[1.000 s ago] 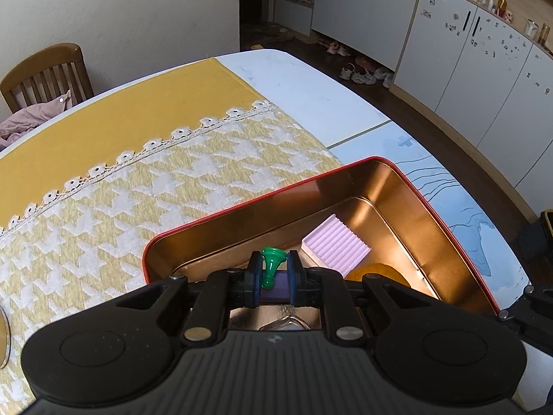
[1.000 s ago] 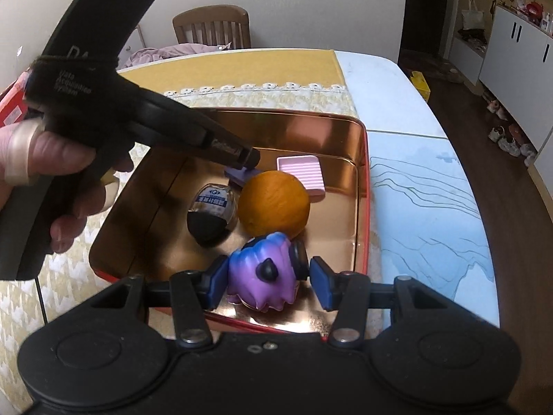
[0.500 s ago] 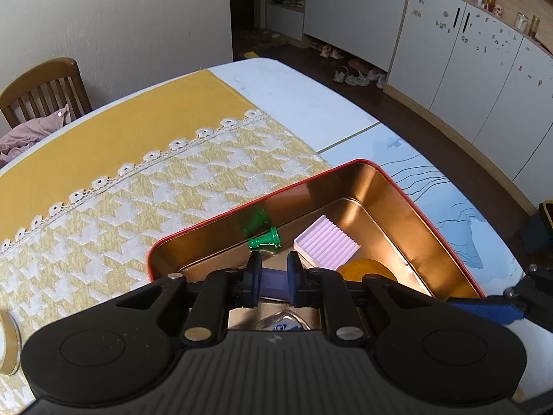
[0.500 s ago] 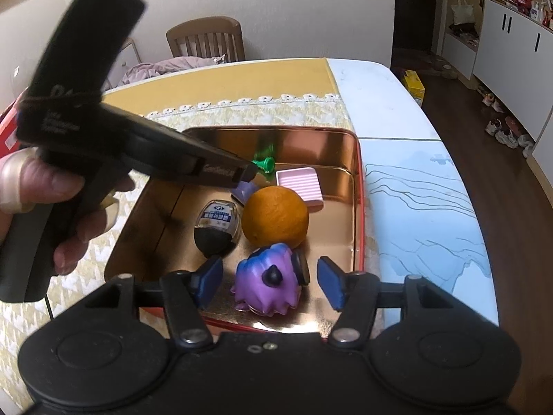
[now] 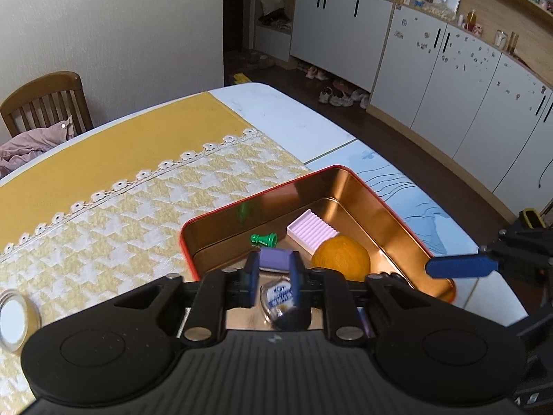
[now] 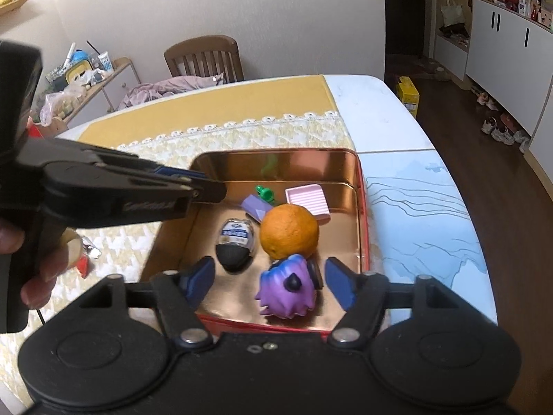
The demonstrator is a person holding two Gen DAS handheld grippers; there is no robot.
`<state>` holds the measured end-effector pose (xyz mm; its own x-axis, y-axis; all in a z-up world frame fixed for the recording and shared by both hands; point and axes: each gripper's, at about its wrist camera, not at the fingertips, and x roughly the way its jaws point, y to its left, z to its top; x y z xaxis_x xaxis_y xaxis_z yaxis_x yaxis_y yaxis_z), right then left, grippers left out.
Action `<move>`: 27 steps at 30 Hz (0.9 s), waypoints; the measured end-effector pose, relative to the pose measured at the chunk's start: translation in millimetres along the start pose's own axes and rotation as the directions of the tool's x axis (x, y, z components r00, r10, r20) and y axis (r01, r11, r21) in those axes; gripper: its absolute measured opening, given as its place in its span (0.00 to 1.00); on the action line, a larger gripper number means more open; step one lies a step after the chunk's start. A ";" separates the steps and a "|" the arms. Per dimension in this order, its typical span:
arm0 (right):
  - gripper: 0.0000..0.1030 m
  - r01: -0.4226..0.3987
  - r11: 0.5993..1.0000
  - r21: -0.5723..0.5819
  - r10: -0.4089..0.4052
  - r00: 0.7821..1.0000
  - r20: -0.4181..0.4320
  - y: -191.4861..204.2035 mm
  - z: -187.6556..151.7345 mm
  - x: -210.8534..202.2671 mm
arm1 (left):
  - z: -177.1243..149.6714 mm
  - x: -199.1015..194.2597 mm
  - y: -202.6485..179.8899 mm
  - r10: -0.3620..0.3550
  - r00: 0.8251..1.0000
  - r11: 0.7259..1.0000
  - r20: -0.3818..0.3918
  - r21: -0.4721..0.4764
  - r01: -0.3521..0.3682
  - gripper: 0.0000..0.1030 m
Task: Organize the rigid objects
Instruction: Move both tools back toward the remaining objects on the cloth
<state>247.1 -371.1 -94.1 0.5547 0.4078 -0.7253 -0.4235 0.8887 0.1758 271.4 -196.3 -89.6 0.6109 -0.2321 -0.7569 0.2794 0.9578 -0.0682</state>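
Note:
A red tin with a copper inside [image 5: 262, 193] [image 6: 359, 186] sits on the table. In it lie a green chess pawn [image 5: 264, 239] [image 6: 264, 192], a purple block [image 5: 274, 258] [image 6: 255, 207], a pink ridged tray [image 5: 312, 230] [image 6: 307, 199], an orange [image 5: 340, 257] [image 6: 289, 231], a small black-and-white capsule [image 5: 281, 299] [image 6: 236, 243] and a purple spiky toy [image 6: 288, 288]. My left gripper [image 5: 273, 282] [image 6: 207, 186] is open and empty above the tin. My right gripper [image 6: 269, 283] is open, its fingers apart on either side of the purple toy.
A yellow houndstooth cloth [image 5: 138, 200] covers the table left of the tin. A round metal lid [image 5: 15, 314] lies at the left. A wooden chair [image 6: 204, 57] stands behind the table. White cabinets [image 5: 449, 79] line the right wall. The table edge [image 6: 477, 235] is at right.
My left gripper let go of the green pawn, which now lies in the tin, and rose. My right gripper opened off the purple toy and drew back.

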 end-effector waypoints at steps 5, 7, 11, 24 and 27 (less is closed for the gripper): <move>0.77 -0.010 1.000 -0.011 0.010 0.999 0.035 12.0 -0.7 -13.7 | -12.7 -30.2 6.1 -0.008 0.999 1.000 0.041 0.000 0.008 0.31; 0.84 -0.019 1.000 -0.005 0.020 0.999 0.047 16.2 -1.7 -18.3 | -19.9 -42.4 8.8 -0.005 0.999 1.000 0.053 0.006 0.004 0.31; 0.89 -0.040 0.999 0.007 0.040 0.997 0.067 26.7 -5.2 -26.3 | -36.9 -69.0 17.5 0.009 0.996 1.000 0.093 0.007 -0.010 0.61; 1.00 -0.087 0.995 -0.044 0.091 0.991 0.103 90.8 -17.7 -31.5 | -88.3 -134.5 63.4 0.038 0.986 0.998 0.161 -0.059 -0.029 0.77; 1.00 -0.134 0.988 -0.079 0.141 0.986 0.092 108.9 -19.7 -29.9 | -100.8 -146.1 77.0 0.031 0.986 0.997 0.164 -0.081 -0.018 0.79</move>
<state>170.3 -290.6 -66.4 0.5529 0.5468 -0.6287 -0.5496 0.8065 0.2180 129.0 -71.5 -49.8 0.7325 -0.2267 -0.6419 0.2072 0.9724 -0.1069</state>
